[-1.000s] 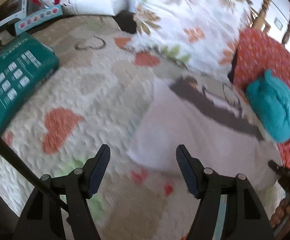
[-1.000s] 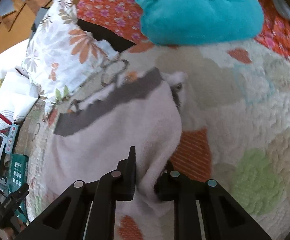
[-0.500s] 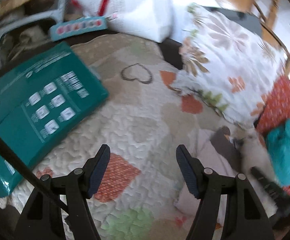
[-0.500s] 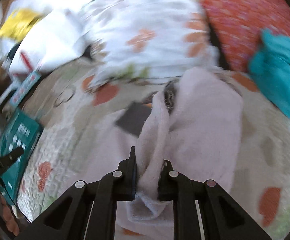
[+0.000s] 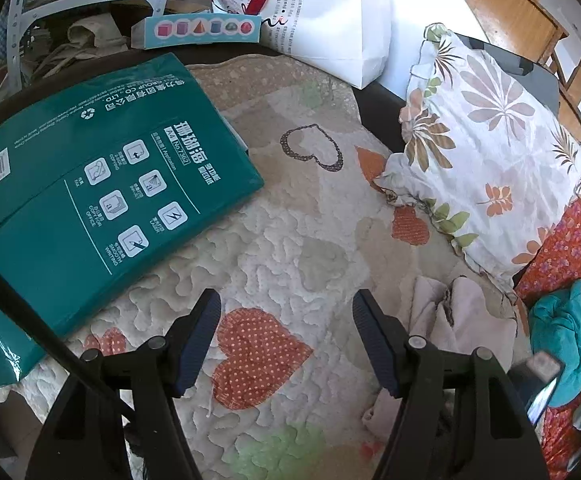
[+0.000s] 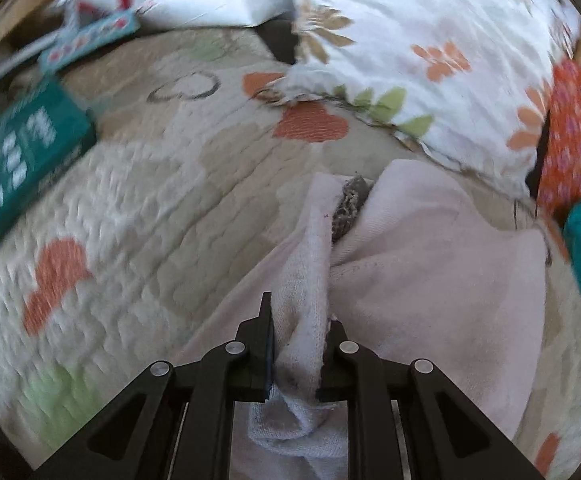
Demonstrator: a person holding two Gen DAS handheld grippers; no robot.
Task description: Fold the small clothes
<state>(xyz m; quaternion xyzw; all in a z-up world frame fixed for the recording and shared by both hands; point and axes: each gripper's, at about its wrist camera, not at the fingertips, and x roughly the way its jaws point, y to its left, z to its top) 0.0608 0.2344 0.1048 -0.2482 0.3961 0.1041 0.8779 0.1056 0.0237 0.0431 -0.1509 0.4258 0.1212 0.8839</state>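
pinching a bunched edge of the pale pink fleece garment (image 6: pixel 430 264), the right hand-held gripper (image 6: pixel 298 344) is mid-fold; the left hand-held gripper (image 5: pixel 286 344) gapes empty, folding unfinished.

Pale pink garment (image 6: pixel 430 264): soft knit, small, with a grey patch (image 6: pixel 348 204) showing at the fold near its top. Lies bunched on the heart-print quilt (image 6: pixel 162 208), centre to lower right of the right wrist frame. One edge is gathered into a narrow vertical ridge running down to bottom centre; the rest spreads flat to the right. In the left wrist frame the same garment (image 5: pixel 454 320) sits crumpled at lower right. Teal garment (image 5: pixel 570 336): balled up, far right edge of both frames, just beside the pink one.
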